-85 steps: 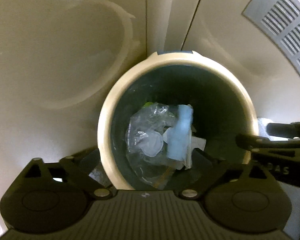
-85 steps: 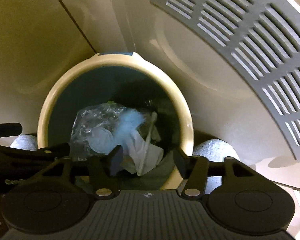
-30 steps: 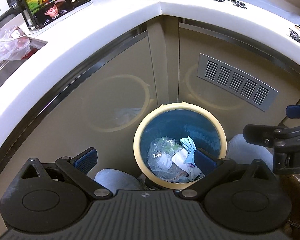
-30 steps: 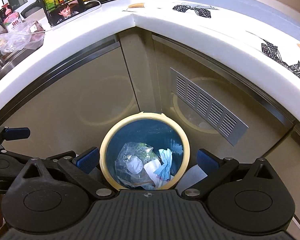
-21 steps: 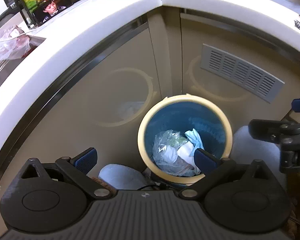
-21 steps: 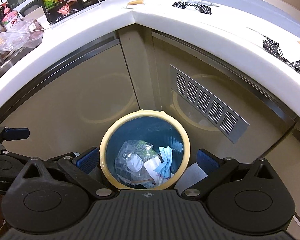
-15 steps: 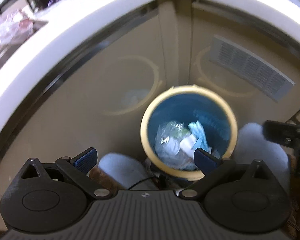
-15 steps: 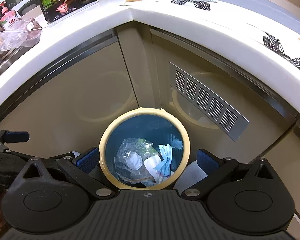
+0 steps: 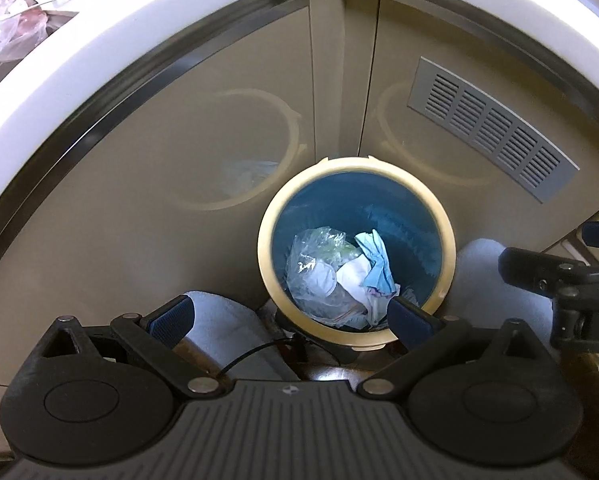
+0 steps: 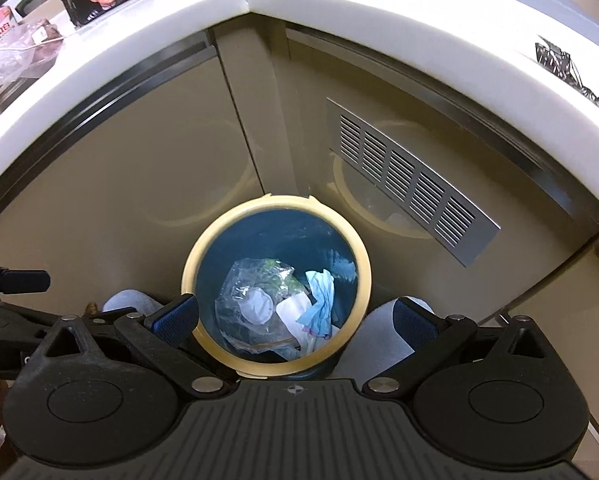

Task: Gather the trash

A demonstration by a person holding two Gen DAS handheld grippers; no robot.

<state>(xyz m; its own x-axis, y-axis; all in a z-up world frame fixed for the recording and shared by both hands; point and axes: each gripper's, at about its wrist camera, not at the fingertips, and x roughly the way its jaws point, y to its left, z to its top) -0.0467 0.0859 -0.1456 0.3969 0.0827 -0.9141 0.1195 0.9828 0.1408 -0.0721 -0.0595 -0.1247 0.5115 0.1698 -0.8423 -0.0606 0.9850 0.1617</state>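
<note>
A round blue trash bin with a cream rim (image 9: 265, 248) (image 10: 363, 264) stands on the floor in the cabinet corner. Inside lie a crumpled clear plastic bag (image 9: 313, 264) (image 10: 251, 292), white paper (image 9: 353, 276) (image 10: 293, 308) and a light blue tissue (image 9: 375, 260) (image 10: 319, 304). My left gripper (image 9: 291, 318) hovers high above the bin's near left side, open and empty. My right gripper (image 10: 295, 318) hangs above the bin's near edge, open and empty too. The right gripper's side also shows in the left wrist view (image 9: 559, 276).
Beige cabinet doors meet behind the bin, with a grey vent grille (image 9: 495, 140) (image 10: 407, 184) on the right door. A white countertop (image 9: 99, 48) (image 10: 379, 12) overhangs above, carrying a plastic bag and a rack of bottles. Pale slippered feet (image 9: 223, 320) (image 10: 383, 336) flank the bin.
Both grippers rose from just above the bin's mouth to well above it. The blue tissue, falling 2.8 s ago, now lies in the bin. The left view drifted left and down.
</note>
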